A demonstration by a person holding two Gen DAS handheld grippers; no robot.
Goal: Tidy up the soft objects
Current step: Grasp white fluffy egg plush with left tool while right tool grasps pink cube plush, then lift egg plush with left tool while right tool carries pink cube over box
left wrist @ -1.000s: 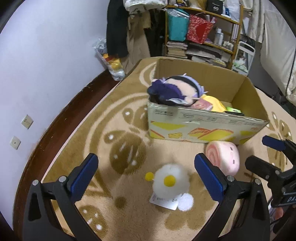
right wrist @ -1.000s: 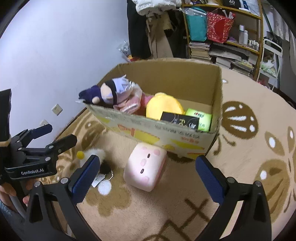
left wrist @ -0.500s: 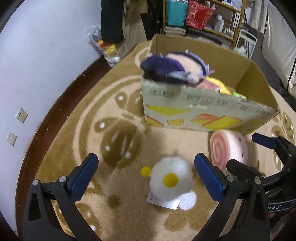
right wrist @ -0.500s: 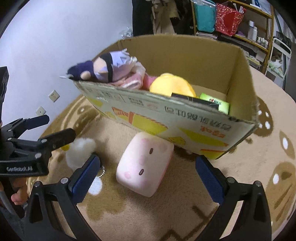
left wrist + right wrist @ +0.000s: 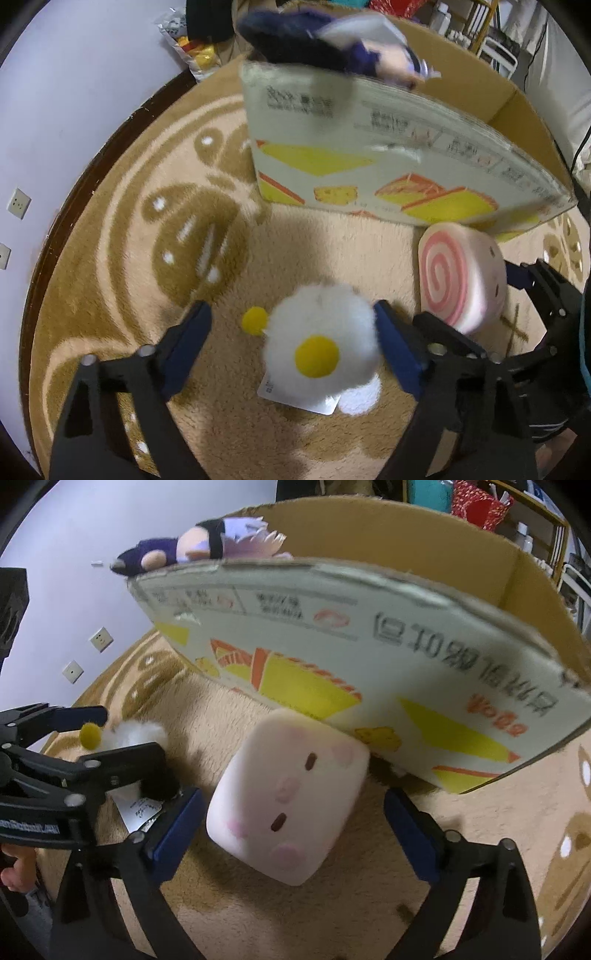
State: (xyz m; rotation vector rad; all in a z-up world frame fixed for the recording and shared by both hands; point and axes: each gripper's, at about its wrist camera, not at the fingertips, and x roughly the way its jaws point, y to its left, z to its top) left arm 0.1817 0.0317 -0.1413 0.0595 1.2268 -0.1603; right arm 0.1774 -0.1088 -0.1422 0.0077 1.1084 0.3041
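A white fluffy plush [image 5: 321, 347] with yellow pompoms lies on the rug between the fingers of my left gripper [image 5: 291, 317]. Its jaws are closing; the right pad brushes the fuzz and the left pad stands apart. A pink swirl-roll plush [image 5: 458, 273] lies beside the cardboard box [image 5: 369, 173]. In the right wrist view this pink plush [image 5: 291, 801] sits between the fingers of my right gripper [image 5: 293, 803], whose jaws are closing without pressing on it. The left gripper [image 5: 122, 734] shows at left around the white plush [image 5: 136, 733].
The box [image 5: 332, 635] holds a purple-haired doll [image 5: 207, 546] leaning over its near wall. A paper tag [image 5: 295, 398] lies under the white plush. A wall with sockets [image 5: 101, 638] runs along the left, and a shelf [image 5: 517, 509] stands behind.
Both grippers have come down close over the rug, the left onto the white plush, the right onto the pink one. Both pairs of jaws have narrowed, the left more.
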